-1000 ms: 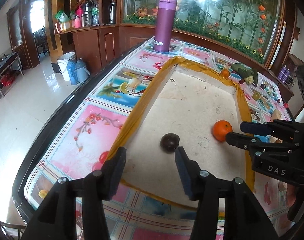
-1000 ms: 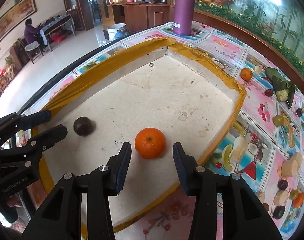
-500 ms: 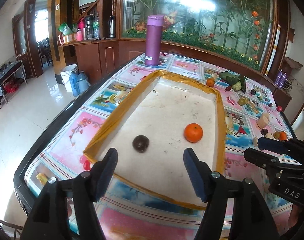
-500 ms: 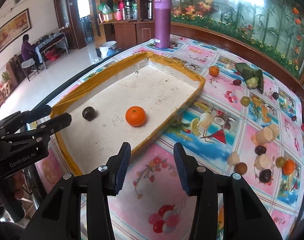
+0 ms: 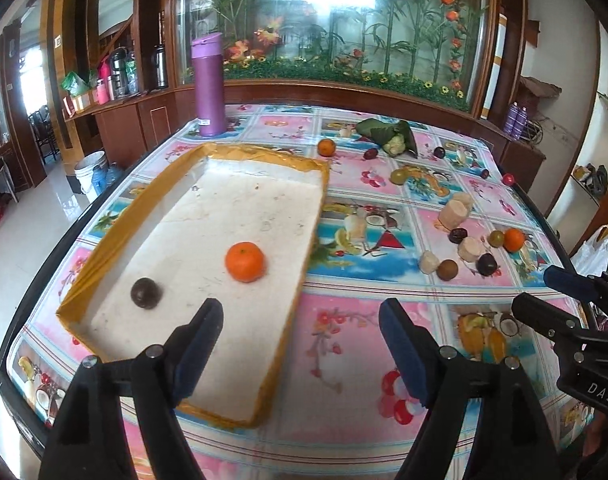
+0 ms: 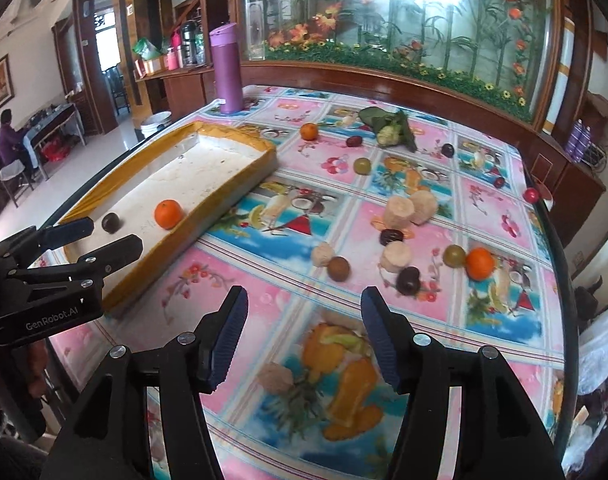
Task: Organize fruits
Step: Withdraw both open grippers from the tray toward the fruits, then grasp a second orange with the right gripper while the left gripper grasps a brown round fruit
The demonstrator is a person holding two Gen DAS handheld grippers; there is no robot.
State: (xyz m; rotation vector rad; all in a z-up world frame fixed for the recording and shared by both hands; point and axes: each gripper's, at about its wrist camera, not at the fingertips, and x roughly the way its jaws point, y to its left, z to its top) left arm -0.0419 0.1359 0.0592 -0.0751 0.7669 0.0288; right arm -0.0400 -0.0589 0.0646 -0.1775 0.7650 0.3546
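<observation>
Both tools hang over the near end of the worktop (image 6: 263,280), which wears a glossy pink-and-blue cloth printed with fruit pictures. The left hand-held gripper (image 5: 299,344) has its black jaws spread wide with nothing between them; they have just been opening. The right hand-held gripper (image 6: 304,336) is likewise parted and empty, its jaws also just widened. Seen from the right wrist view, the left tool's side carries white lettering, "GenRobot.AI"; from the left wrist view the right tool (image 5: 560,300) shows "DAS".

Inside the shallow white foam tray with yellow-taped rim (image 5: 103,248) lie a round orange mandarin (image 5: 244,261) and, a little apart toward the near corner, a small dark brown-purple round fruit (image 5: 145,292).

The rest of the fruit is scattered loose on the cloth to the right of the tray: a second orange (image 6: 480,263) touching a green-yellow ball (image 6: 454,256), dark plums, pale cream cylindrical chunks (image 6: 400,212), and a brown round fruit (image 6: 338,269). Farther back sit a third small orange (image 6: 308,131) and a leafy green cauliflower (image 6: 388,130).

A tall purple flask (image 5: 208,84) stands at the far left corner; its small white label is too tiny to read.
</observation>
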